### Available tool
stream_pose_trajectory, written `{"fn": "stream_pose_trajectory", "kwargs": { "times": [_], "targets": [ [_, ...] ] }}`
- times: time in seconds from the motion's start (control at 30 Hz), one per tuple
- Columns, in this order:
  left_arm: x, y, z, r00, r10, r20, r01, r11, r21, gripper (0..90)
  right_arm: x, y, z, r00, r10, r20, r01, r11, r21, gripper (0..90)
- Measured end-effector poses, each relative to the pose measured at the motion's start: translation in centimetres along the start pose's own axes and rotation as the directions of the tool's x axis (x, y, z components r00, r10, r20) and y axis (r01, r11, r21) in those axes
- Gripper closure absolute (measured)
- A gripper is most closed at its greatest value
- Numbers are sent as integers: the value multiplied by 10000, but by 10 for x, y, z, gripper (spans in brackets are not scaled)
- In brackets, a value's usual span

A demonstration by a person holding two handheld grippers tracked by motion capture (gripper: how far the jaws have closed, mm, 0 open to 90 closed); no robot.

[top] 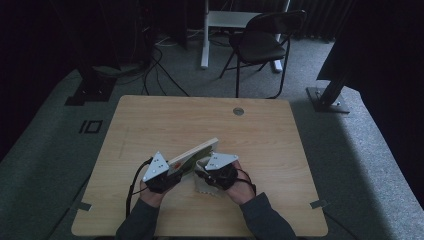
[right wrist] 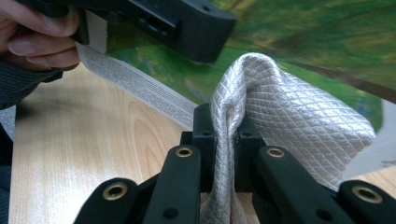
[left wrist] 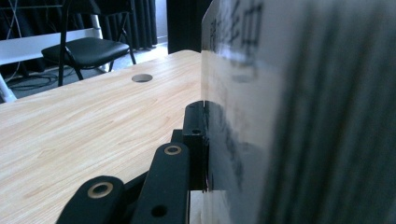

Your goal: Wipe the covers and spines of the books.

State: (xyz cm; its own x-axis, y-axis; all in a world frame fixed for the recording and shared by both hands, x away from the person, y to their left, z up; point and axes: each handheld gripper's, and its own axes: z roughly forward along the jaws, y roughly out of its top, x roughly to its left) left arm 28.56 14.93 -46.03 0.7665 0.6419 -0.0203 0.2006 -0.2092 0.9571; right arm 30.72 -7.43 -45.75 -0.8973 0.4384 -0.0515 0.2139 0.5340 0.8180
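In the high view, the left tool [top: 170,176] grips the near end of a book [top: 196,152], which slants up and away above the wooden worktop [top: 150,120]. The right tool [top: 212,176] sits just beside it, closed on a pale quilted cloth [top: 202,187] whose lower part seems to rest on the worktop under the book's near corner. The two tools stand very close together, so any swing of the book could knock one against the other.

In the left gripper view, the jaws are clamped on the book [left wrist: 289,116], with one black jaw flat against the printed cover and the page edges a blur at the right. The hold looks to be at one edge only, and most of the book juts out past it. My judgement is that the book's weight could lever it round in the jaws, or let it slip out and drop to the worktop [left wrist: 84,126].

In the right gripper view, the jaws pinch a fold of the cloth [right wrist: 280,121] between them, bunched upward against the book's green cover [right wrist: 299,42]. The left tool [right wrist: 173,21] hangs close overhead. If the cloth is rubbed hard along the cover, the push may twist the book in its one-sided grip, and a thin pinch of fabric could pull free.
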Motion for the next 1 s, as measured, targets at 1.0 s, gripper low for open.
{"fn": "stream_pose_trajectory", "kwargs": {
  "times": [1.0],
  "targets": [
    [3, -4, 12, 9988, -384, -291, 385, 9993, 34, 781, 9, 6, 9, 9991, -207, -357, 206, 9998, -55, 836]
  ]
}}
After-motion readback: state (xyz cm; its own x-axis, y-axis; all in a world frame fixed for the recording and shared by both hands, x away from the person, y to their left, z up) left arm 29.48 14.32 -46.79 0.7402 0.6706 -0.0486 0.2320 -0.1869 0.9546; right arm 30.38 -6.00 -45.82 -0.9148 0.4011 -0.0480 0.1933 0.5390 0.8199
